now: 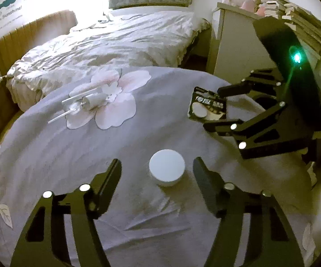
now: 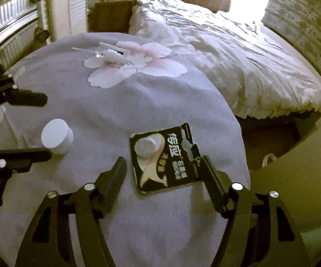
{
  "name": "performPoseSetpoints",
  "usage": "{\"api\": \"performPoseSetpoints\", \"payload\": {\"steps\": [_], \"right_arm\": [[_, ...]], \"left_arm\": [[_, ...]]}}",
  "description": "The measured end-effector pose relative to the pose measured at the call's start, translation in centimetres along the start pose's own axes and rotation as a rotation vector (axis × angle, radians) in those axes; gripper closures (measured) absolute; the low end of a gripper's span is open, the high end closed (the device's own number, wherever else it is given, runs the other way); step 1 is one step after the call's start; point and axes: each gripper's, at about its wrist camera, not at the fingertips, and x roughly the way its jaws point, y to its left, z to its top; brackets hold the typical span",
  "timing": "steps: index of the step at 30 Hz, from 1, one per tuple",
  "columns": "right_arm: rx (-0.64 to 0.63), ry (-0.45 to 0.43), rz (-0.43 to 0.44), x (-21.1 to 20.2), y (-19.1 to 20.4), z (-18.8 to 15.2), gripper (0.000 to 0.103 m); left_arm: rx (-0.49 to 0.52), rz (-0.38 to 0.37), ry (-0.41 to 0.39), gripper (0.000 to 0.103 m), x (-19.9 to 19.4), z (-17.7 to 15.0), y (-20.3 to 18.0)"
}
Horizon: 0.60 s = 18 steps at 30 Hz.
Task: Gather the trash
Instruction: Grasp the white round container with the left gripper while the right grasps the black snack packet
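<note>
Risk, packet: your right gripper [image 2: 162, 175] has jaws wide around the black packet [image 2: 165, 158], which lies flat near the desk's right edge; close too high and they skid over it, or bunch the cloth [image 2: 116, 111].
Risk, tub: your left gripper [image 1: 157, 173] has jaws wide either side of the white tub [image 1: 167, 170]; an off-centre squeeze may tip it.
Pose: both angled down, low over the desk.
Remaining: plastic bits [image 1: 87, 104] towards the far edge.
</note>
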Motion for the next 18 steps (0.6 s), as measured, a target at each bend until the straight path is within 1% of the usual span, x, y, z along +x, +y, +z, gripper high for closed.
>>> {"api": "performPoseSetpoints", "payload": {"steps": [2,4,5,7,10,12,13,14,15,17,18], "right_arm": [[0.014,0.003,0.004,0.2,-0.3,0.2,0.033],[0.042,0.010,0.020,0.5,-0.7,0.4,0.034],[0.057,0.011,0.024,0.5,-0.9,0.4,0.035],[0.067,0.014,0.028,0.5,-1.0,0.5,0.035],[0.074,0.018,0.025,0.5,-0.9,0.6,0.036],[0.099,0.011,0.038,0.4,-1.1,0.6,0.037],[0.114,0.004,0.060,0.3,-1.2,0.6,0.043],[0.130,-0.001,0.089,0.3,-1.3,0.6,0.053],[0.150,-0.006,0.101,0.2,-1.4,0.6,0.053],[0.159,-0.011,0.091,0.1,-1.3,0.6,0.053],[0.164,-0.017,0.082,0.0,-1.2,0.7,0.055]], "left_arm": [[-0.010,-0.003,0.010,0.043,0.2,-0.1,0.3],[-0.025,-0.017,0.019,0.049,0.5,-0.3,0.6],[-0.024,-0.019,0.023,0.051,0.6,-0.3,0.5],[-0.020,-0.023,0.035,0.056,0.9,-0.5,0.4],[-0.025,-0.022,0.023,0.059,1.0,-0.7,0.5],[-0.040,-0.025,0.019,0.065,1.0,-0.6,0.8],[-0.049,-0.028,0.018,0.067,1.0,-0.6,1.0],[-0.057,-0.034,0.016,0.067,1.0,-0.6,1.2],[-0.067,-0.043,0.014,0.067,1.0,-0.6,1.4],[-0.073,-0.047,0.013,0.067,1.0,-0.5,1.5],[-0.074,-0.048,0.012,0.067,1.0,-0.5,1.5]]}}
